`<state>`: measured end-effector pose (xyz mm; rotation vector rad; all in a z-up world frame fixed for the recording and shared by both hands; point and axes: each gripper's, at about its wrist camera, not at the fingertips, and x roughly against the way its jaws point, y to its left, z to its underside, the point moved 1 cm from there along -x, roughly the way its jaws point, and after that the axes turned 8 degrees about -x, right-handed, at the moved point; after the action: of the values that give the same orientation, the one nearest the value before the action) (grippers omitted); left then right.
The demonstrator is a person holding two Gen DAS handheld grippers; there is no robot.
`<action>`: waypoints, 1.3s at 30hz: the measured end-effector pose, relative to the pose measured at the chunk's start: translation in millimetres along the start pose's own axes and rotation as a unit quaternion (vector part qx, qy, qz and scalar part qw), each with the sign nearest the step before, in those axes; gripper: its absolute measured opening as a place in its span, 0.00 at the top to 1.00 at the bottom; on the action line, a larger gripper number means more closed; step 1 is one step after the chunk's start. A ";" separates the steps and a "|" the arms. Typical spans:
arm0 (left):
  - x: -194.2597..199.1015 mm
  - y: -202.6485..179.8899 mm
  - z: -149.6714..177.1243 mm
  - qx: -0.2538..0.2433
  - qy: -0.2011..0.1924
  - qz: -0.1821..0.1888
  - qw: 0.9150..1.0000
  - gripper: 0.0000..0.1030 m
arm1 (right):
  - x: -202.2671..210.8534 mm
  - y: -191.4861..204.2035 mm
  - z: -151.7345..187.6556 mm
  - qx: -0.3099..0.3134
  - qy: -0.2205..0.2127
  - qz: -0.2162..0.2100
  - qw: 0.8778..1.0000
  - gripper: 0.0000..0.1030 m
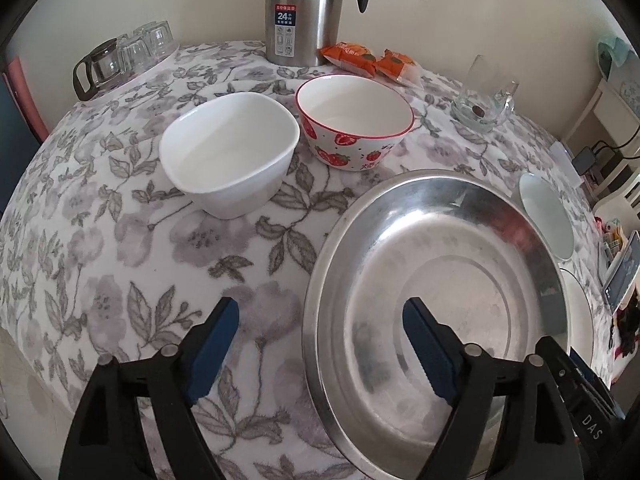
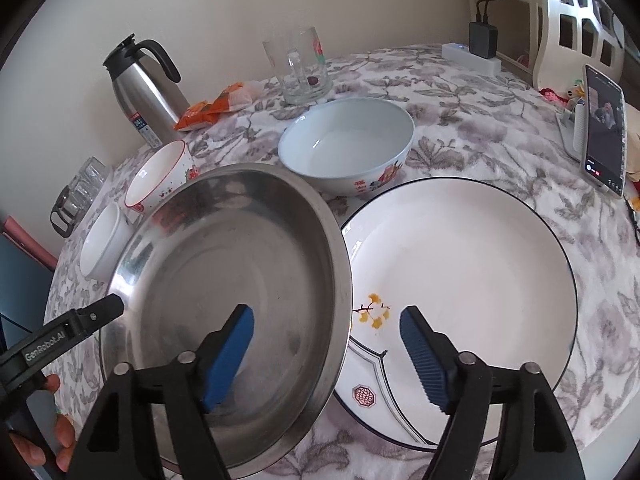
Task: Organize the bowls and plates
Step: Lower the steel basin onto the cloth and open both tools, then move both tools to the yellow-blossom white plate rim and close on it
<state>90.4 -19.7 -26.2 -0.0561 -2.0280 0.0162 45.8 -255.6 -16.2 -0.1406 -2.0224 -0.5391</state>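
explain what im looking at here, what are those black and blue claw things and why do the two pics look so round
There is no robot here. A person holds a hand-held gripper in each hand, and each carries a fisheye camera looking along its two blue-padded fingers, which bends the picture round. One picture comes from the left hand-held gripper, the other from the right hand-held gripper.

Both stand open and hold nothing. Each straddles the rim of a steel basin sitting on a flowered tablecloth.

Beside the basin lies a white plate with a dark rim. Further back are a white bowl, a strawberry bowl, a pale blue bowl, a steel thermos, orange snack packets and a glass mug.
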 end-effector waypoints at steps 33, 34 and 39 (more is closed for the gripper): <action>81.4 -60.5 5.1 -0.031 -0.188 0.060 0.980 0.05 | 59.3 -83.3 -28.2 -0.102 -0.126 0.038 0.986 0.00; 83.7 -64.4 6.4 -0.033 -0.189 0.067 0.979 0.05 | 60.9 -91.6 -28.5 -0.114 -0.129 0.038 0.984 0.00; 100.6 -99.1 16.4 -0.060 -0.202 0.115 0.971 0.05 | 72.3 -138.1 -29.8 -0.175 -0.149 0.047 0.972 0.00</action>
<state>28.1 -113.7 60.3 -0.3923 -2.4175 0.0538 -10.1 -400.9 14.6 -0.5560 -2.1773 -0.8521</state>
